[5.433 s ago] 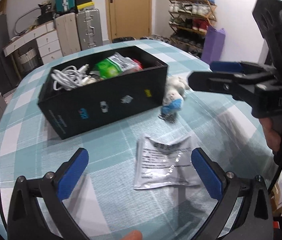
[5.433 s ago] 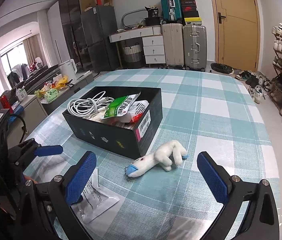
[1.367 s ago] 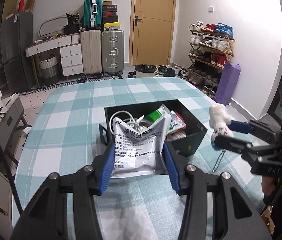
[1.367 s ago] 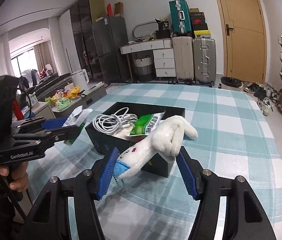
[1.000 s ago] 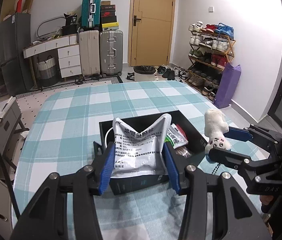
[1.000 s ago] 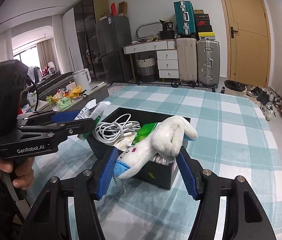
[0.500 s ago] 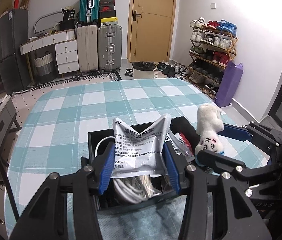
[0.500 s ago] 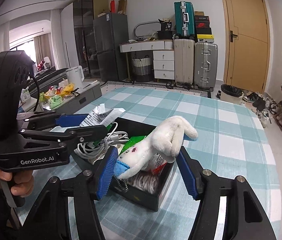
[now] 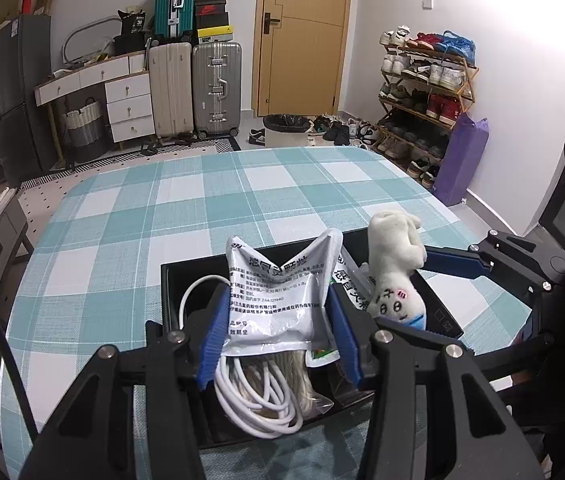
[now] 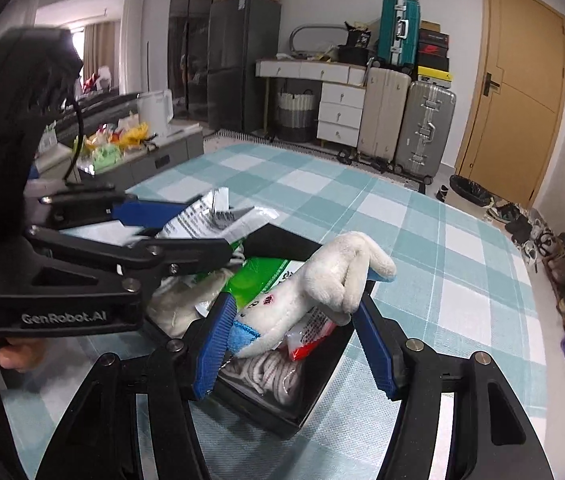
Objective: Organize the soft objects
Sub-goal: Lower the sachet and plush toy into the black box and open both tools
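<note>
The worktop (image 9: 186,216) wears a teal-and-white check. The box (image 10: 322,384) is black; the plush toy (image 10: 314,284) is white with blue tips. The pouch (image 9: 278,304) is silver with dark print, the cable (image 9: 258,400) white.

A desk (image 9: 186,208) covered in a teal-and-white checked cloth carries one thing directly: a black box (image 9: 438,312), open at the top, sitting toward the desk's near edge. Beyond the box, checked cloth runs to the far edge.
</note>
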Available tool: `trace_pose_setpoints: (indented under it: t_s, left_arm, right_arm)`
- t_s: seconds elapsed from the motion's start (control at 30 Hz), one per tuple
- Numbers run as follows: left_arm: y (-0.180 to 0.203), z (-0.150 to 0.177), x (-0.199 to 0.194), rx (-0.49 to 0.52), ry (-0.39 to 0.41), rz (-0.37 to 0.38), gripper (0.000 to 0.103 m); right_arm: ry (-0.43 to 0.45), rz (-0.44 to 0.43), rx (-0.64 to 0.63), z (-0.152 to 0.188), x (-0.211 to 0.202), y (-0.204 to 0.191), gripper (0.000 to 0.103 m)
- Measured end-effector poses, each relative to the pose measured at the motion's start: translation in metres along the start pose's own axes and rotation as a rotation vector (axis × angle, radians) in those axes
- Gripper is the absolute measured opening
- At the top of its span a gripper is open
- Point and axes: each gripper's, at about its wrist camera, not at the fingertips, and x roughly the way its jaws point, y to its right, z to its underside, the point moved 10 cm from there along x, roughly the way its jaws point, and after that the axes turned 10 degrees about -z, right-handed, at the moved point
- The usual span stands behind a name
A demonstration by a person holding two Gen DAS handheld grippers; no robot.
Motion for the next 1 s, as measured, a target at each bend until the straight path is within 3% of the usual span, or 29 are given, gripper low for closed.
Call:
trace_pose_setpoints:
  t_s: [0.4,0.5,0.6,0.7,0.77,1.0]
  left_arm:
    - [-0.001,0.007,0.007,0.019,-0.014,-0.016,0.052]
    - [-0.003,0.007,0.006,0.009,-0.018,-0.004,0.058]
    - [-0.005,0.009,0.003,0.006,-0.020,-0.006,0.067]
    - [-0.011,0.008,-0.006,0.010,0.008,-0.021,0.086]
    - [-0.016,0.007,-0.015,0.007,0.040,-0.044,0.096]
    - [-0.037,0.009,-0.042,-0.060,0.114,-0.077,0.103]
  right_arm:
    - [-0.029,-0.020,-0.038,0.002,0.016,-0.005,0.066]
    - [-0.025,-0.009,-0.041,0.002,0.014,-0.006,0.071]
    - [-0.007,0.024,-0.044,0.001,0.007,-0.005,0.087]
    - [0.031,0.053,-0.009,0.002,-0.006,0.000,0.102]
    - [0.035,0.052,0.013,0.005,-0.010,0.001,0.102]
    - [0.116,0.035,0.112,0.014,-0.034,0.001,0.102]
